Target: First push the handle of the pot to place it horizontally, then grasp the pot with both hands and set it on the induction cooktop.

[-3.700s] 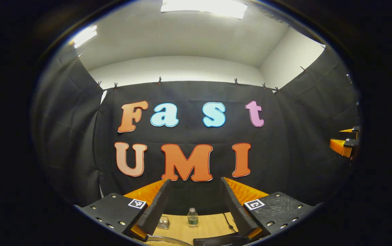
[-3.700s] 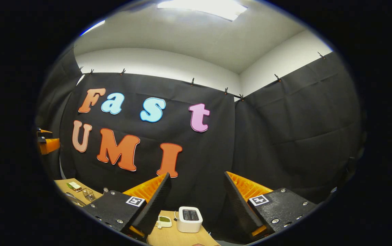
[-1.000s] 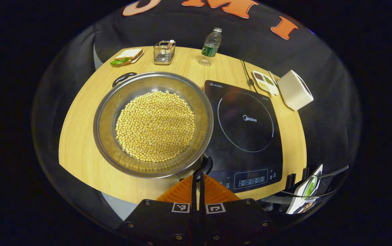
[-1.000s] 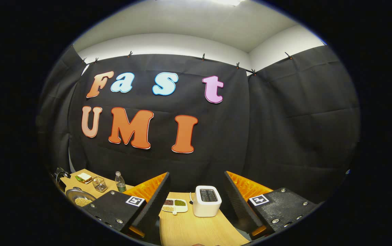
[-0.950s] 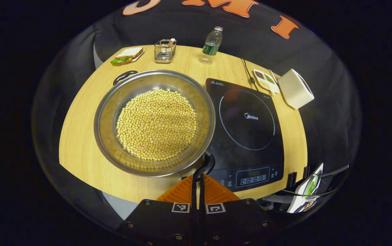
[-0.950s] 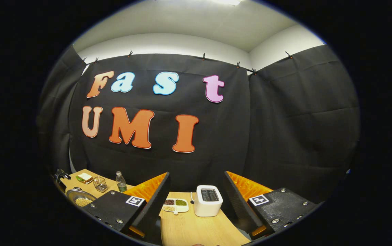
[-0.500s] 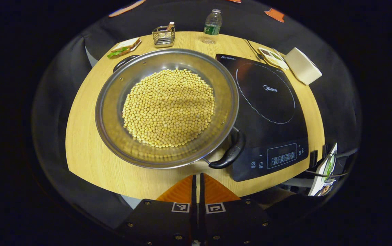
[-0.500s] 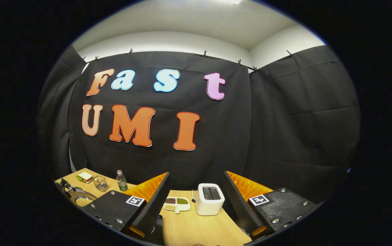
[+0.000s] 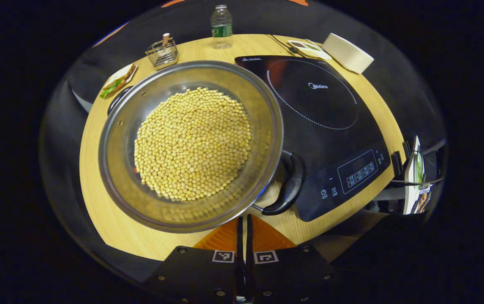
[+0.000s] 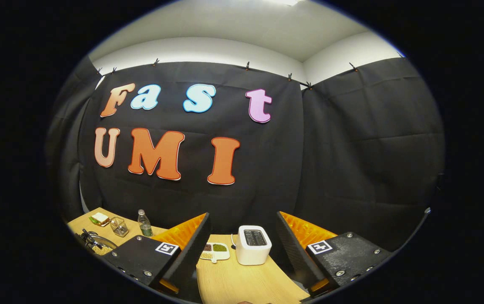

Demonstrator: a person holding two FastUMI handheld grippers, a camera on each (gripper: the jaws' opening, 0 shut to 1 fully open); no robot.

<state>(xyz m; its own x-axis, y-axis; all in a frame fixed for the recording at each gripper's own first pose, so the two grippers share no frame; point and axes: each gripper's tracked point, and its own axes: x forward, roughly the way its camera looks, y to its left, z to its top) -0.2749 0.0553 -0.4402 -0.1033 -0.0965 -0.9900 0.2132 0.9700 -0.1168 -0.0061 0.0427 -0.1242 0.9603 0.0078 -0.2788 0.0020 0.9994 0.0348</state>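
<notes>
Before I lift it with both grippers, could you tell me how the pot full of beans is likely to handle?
The pot will probably feel heavy, since beans heap across most of its bowl. The beans lie loose with no lid on, so tilting could spill them. Its polished metal rim looks slippery; the two black handles seem the safer hold.

Upper frame, left gripper view: water bottle (image 9: 221, 26), wire basket (image 9: 162, 51), sandwich plate (image 9: 117, 80) at upper left, white toaster (image 9: 347, 52) and divided snack dish (image 9: 308, 47) at upper right, all on wooden table (image 9: 98, 202).
</notes>
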